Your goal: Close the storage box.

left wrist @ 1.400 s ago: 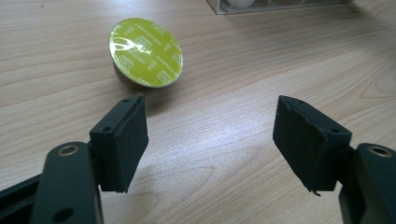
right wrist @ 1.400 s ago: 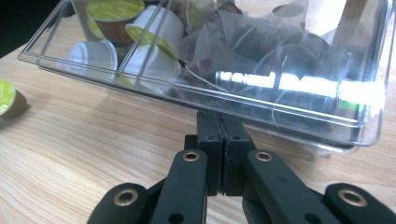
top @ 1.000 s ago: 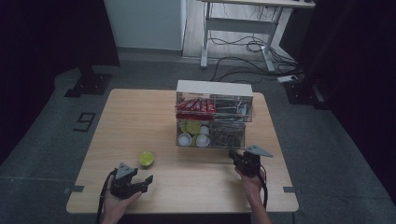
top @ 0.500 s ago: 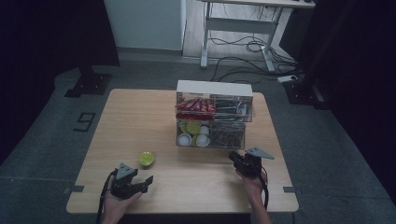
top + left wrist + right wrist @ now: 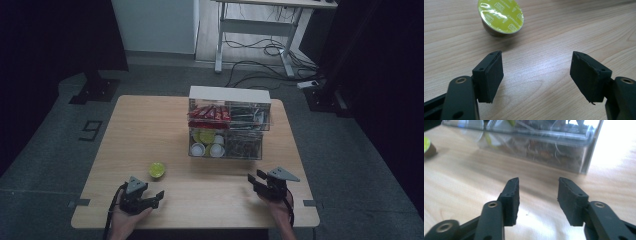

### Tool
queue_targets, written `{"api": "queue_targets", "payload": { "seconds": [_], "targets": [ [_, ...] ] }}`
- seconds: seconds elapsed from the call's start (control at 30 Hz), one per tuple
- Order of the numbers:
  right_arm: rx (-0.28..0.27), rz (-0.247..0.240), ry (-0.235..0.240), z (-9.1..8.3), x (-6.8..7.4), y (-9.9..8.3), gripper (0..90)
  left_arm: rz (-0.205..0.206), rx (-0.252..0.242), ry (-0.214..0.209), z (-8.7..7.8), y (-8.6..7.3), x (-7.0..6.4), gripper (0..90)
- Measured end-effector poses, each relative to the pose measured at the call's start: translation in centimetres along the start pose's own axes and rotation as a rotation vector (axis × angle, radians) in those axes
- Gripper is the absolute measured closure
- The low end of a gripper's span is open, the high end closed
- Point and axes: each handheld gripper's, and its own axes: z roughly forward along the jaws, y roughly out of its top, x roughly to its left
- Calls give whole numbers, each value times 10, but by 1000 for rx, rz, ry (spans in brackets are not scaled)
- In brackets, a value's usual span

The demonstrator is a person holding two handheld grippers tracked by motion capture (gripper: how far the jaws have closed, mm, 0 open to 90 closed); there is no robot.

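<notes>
Left gripper (image 5: 536, 72) is sitting low over the bench (image 5: 150, 130), jaws spread wide and holding nothing, pointing at the green-lidded coffee capsule (image 5: 500, 17) lying just beyond its tips, near-left of the clear organizer (image 5: 227, 130). The spread likely suits the capsule's width. Right gripper (image 5: 537, 200) is hovering at the near right, jaws parted and empty, facing the organizer's front, probably waiting to steady it. Capsule looks bound for the lower compartment with the others.
</notes>
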Motion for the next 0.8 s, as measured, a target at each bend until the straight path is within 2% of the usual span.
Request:
{"api": "queue_targets", "payload": {
  "seconds": [0.13,0.43,0.6,0.8],
  "targets": [
    [20,-31,-10,-11,-1,-10,474,0,6,9,1,-1,2,271],
    [41,6,-25,-28,-9,-28,454,-1,17,24,4,-4,6,271],
    [44,18,-33,-30,-11,-31,451,-4,20,32,4,-5,9,270],
    [67,1,-29,-25,-8,-31,441,-7,31,34,6,-6,12,270]
  ]
}}
